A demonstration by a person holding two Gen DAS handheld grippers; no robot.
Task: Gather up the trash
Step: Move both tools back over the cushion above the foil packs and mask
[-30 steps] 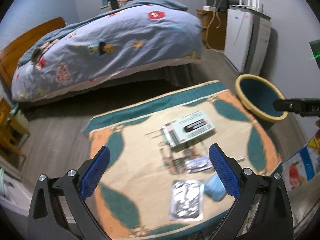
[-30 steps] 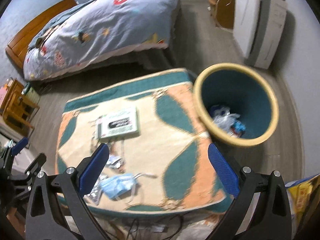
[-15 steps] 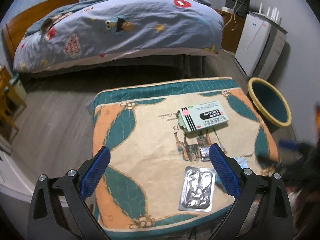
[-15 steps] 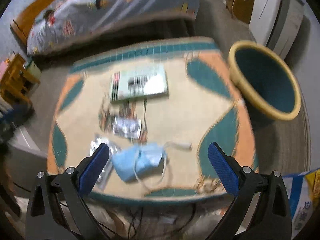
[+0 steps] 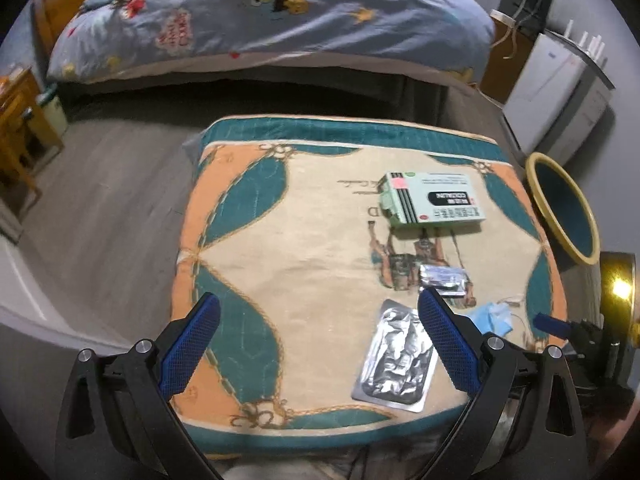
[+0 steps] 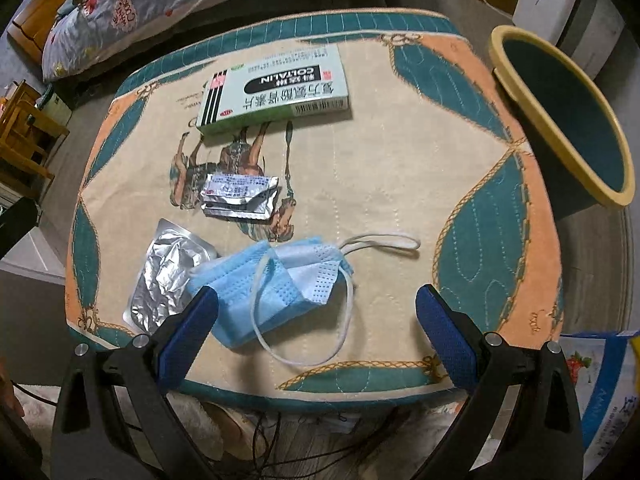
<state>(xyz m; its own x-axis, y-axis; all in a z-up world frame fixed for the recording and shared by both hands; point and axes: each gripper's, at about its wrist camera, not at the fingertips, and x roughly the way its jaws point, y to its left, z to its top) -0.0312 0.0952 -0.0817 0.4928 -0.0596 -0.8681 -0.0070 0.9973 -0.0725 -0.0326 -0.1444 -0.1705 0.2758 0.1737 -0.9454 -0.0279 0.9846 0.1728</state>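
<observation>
A crumpled blue face mask [image 6: 276, 280] lies near the front edge of the patterned cloth [image 6: 400, 168]; it shows as a sliver in the left wrist view [image 5: 490, 316]. Beside it lie a large silver blister pack [image 6: 166, 272] [image 5: 398, 360], a small folded foil pack [image 6: 240, 196] [image 5: 444, 278] and a green medicine box [image 6: 276, 88] [image 5: 432, 204]. My right gripper [image 6: 316, 320] is open and empty just in front of the mask. My left gripper [image 5: 318, 332] is open and empty over the cloth's front left.
A yellow-rimmed teal bin [image 6: 568, 120] [image 5: 564, 208] stands on the floor right of the cloth. A bed [image 5: 260, 20] lies behind it. A white appliance [image 5: 556, 92] is at the back right. A wooden chair [image 6: 24, 136] stands at the left.
My right gripper has swung left from the bin and come down close to the mask. My left gripper has shifted left, so the trash now sits to its right.
</observation>
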